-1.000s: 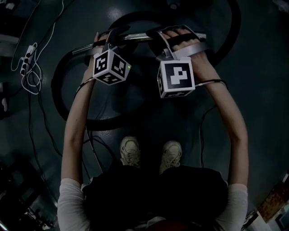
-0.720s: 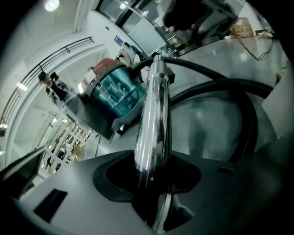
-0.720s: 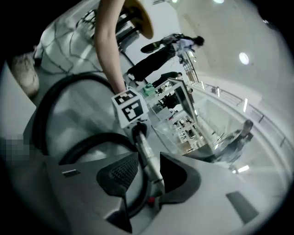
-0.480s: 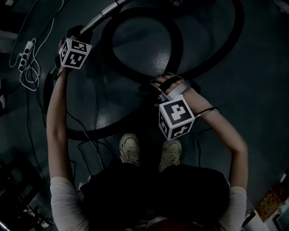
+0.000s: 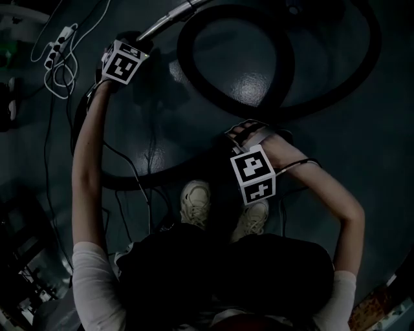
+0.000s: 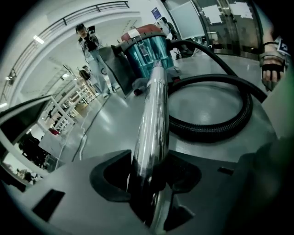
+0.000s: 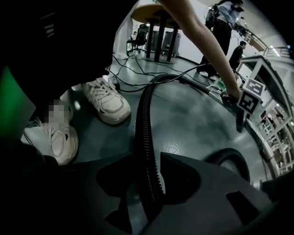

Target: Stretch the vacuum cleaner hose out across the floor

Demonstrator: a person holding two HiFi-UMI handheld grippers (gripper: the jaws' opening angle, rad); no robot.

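Chrome wand (image 6: 154,105) clamped in left gripper (image 6: 149,176) (jaws just closed); black ribbed hose (image 7: 144,128) clenched in right gripper (image 7: 147,183).

The black ribbed flexible vacuum hose (image 5: 288,64) lies coiled in wide overlapping loops across the upper middle and right of the head view. Its shiny chrome metal wand tube (image 5: 174,14) slants at upper left.

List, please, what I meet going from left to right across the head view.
White power strip → left tongs, which have just been closing on the metal tube → right tongs, gripping the black hose.
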